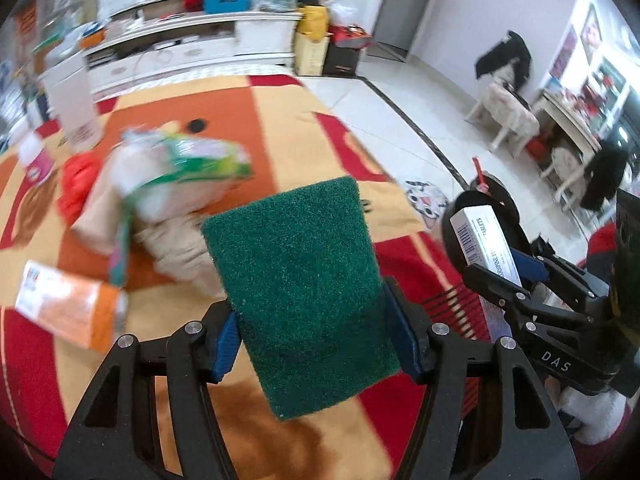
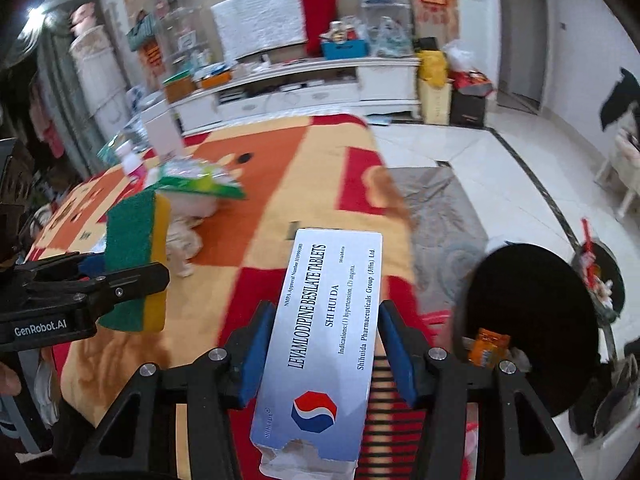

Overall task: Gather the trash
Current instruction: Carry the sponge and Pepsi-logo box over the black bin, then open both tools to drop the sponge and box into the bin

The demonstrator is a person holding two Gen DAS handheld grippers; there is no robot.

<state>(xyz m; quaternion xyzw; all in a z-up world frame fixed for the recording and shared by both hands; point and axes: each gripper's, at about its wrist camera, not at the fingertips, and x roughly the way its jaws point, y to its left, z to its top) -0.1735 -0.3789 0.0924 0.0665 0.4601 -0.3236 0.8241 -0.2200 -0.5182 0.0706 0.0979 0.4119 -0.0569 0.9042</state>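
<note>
The left gripper [image 1: 316, 340] is clamped on a rectangular scouring sponge [image 1: 300, 288], green abrasive face up with a yellow foam layer beneath. Its blue pads press the sponge's two long sides near its near end, so most of the sponge juts forward, clear of the jaws, probably for an easy drop.

The right gripper [image 2: 320, 344] is likewise clenched, on a flat white cardboard medicine box printed with black lettering and a red-and-blue emblem [image 2: 320, 340]. It is pinched across its width about midway, and its torn end hangs toward the camera. Both items are held in the air above the surface rather than resting on it.

Below lies a bed or table covered by a blanket in orange, cream and red blocks [image 2: 288, 184]. Toward its far left corner sits more litter: a crumpled green-and-white plastic wrapper [image 1: 188, 164] on top of pale paper bags [image 1: 176, 240], and an orange-and-white carton [image 1: 68, 308] near the left edge.

Off the blanket's right edge, on the floor, stands a round bin lined with a black bag [image 2: 536, 328]. An orange snack packet [image 2: 486, 346] already sits at its rim. The right gripper is nearer to it than the left. Judging by the task, both loads are bound for this bin, and the pile on the blanket remains to be collected.
</note>
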